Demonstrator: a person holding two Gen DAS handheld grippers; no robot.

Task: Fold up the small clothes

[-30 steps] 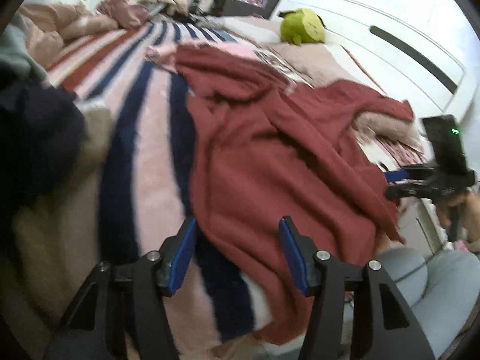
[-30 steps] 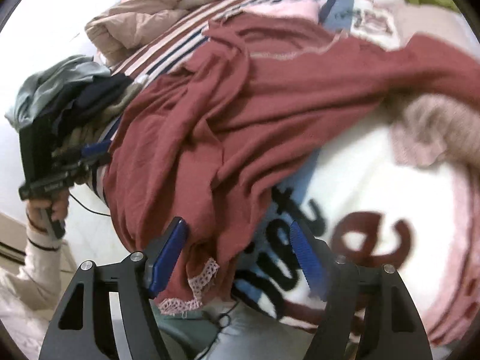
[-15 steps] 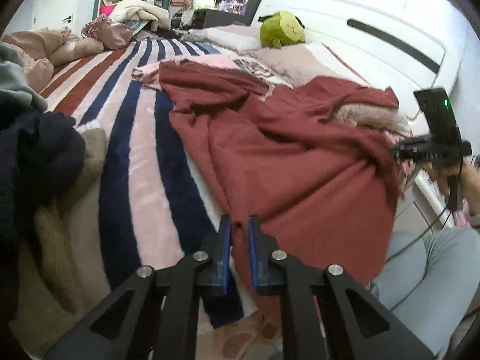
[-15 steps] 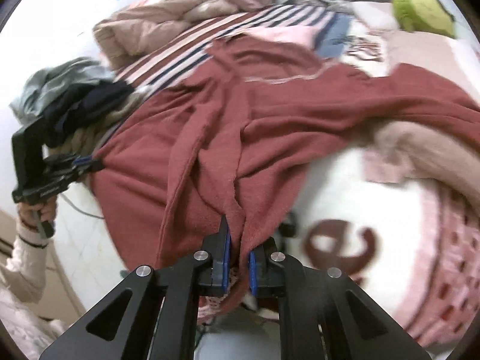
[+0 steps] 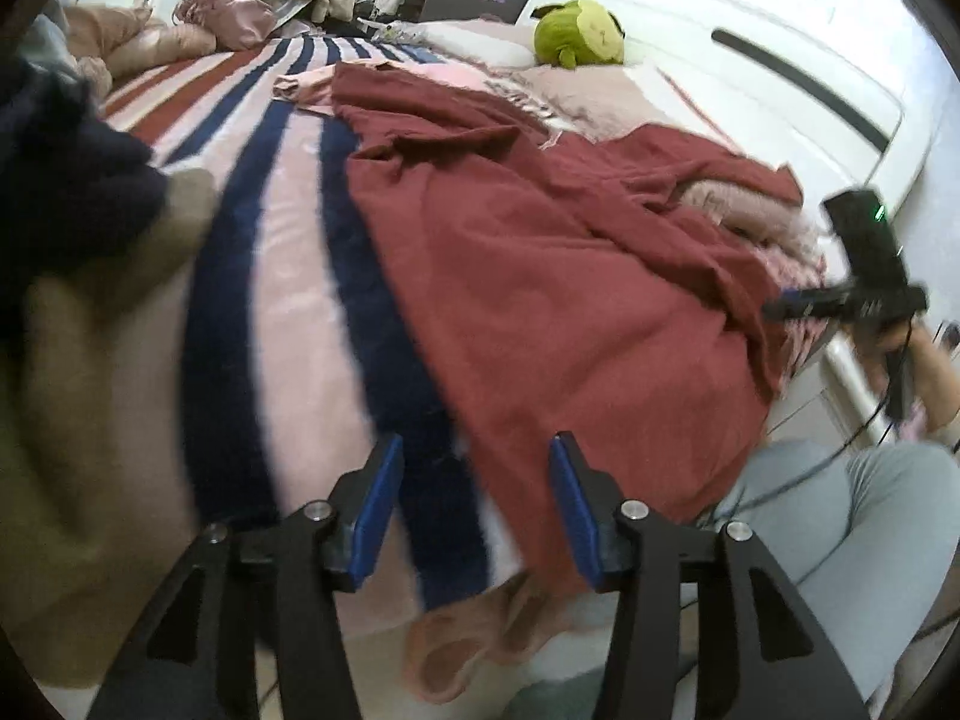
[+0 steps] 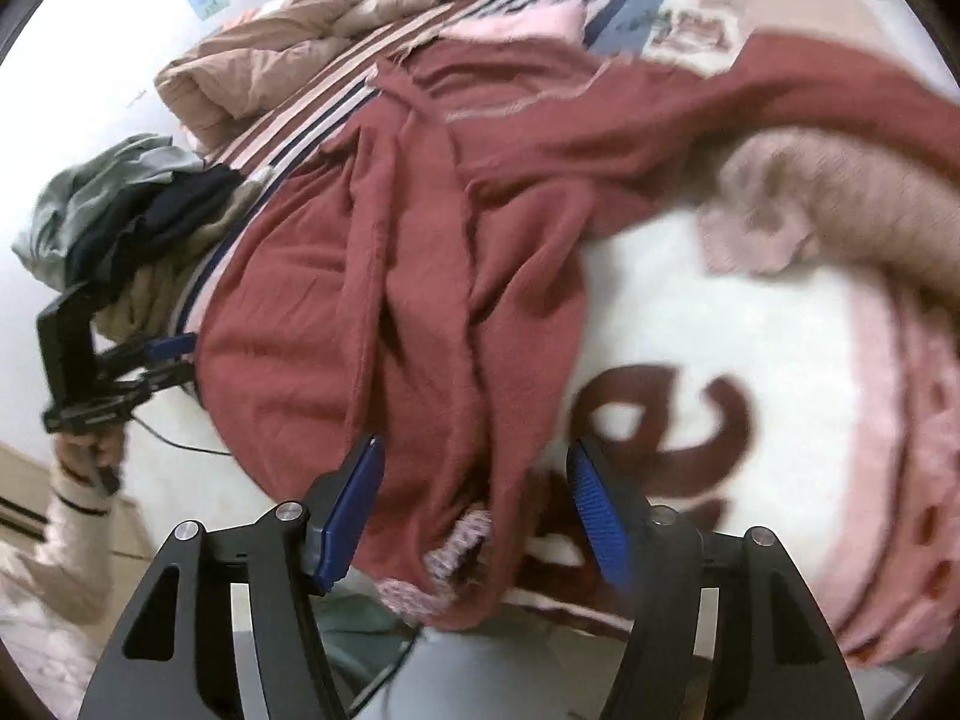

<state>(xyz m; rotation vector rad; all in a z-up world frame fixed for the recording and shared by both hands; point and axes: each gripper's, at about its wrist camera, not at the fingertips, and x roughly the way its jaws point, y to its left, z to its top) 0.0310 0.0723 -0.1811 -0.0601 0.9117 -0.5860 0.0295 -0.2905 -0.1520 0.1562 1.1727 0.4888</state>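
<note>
A dark red garment lies spread and wrinkled across the bed, its near hem hanging over the bed's edge. My left gripper stands over the garment's near left edge. Its jaws are opening and the pads are clear of the cloth, though the hem lies between them. My right gripper hovers over the lace-trimmed hem of the same garment. Its jaws are opening too, with bunched cloth between them but not pinched. Each gripper also shows in the other's view: the right gripper and the left gripper.
A striped blanket covers the bed. A pile of dark and grey clothes sits at its left end. A pink fuzzy garment, a green plush toy and a white headboard lie to the right. The person's grey-trousered leg is at the bed's edge.
Both grippers went from open to shut on the red garment's hem, and now both stand open again with the cloth let go. The garment lies further over the bed's near edge.
</note>
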